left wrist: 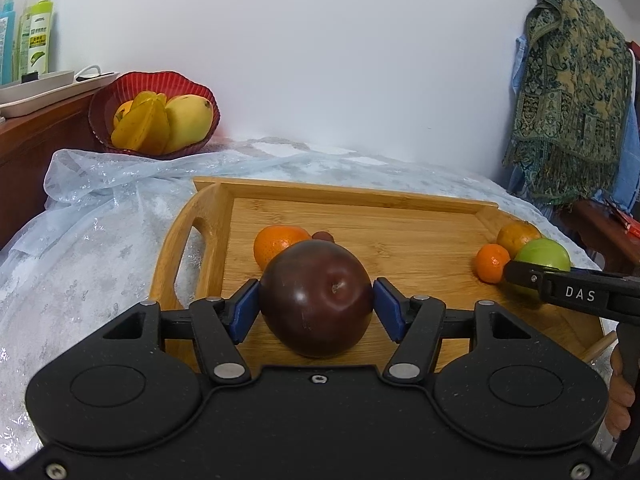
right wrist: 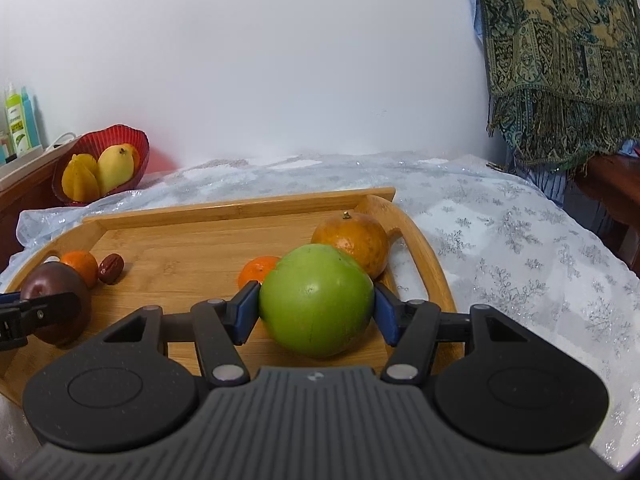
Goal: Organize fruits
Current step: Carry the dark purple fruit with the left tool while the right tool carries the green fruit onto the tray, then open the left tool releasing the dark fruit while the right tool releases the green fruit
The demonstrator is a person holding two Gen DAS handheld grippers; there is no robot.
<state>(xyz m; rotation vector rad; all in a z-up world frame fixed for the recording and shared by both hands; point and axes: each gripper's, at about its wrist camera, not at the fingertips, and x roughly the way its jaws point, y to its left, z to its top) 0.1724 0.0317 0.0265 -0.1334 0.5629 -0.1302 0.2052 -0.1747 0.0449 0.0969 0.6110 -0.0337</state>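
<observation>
**Both fruits bracketed on tray, lift not started**

Left gripper (left wrist: 316,300): fingers sit on both flanks of the dark red apple (left wrist: 312,320). It looks like contact, but I cannot tell if they are actually squeezing. The apple rests on the wooden tray (left wrist: 344,194) at its 7 o'clock end.

Right gripper (right wrist: 316,304): fingers clamped on the green apple (right wrist: 312,296), at the tray's 4 o'clock.

My call for the lift:
- Confirm left squeeze first.
- Lift straight up. A mandarin (left wrist: 276,244) touches or nearly touches the red apple at its 11 o'clock, so don't drag sideways.
- Red bowl (left wrist: 160,78) at 10 o'clock off the tray is the likely target.

Readable text: "DAS" (left wrist: 580,294) on the right gripper's finger. Bottle (left wrist: 40,36) labels are too small to read.
</observation>
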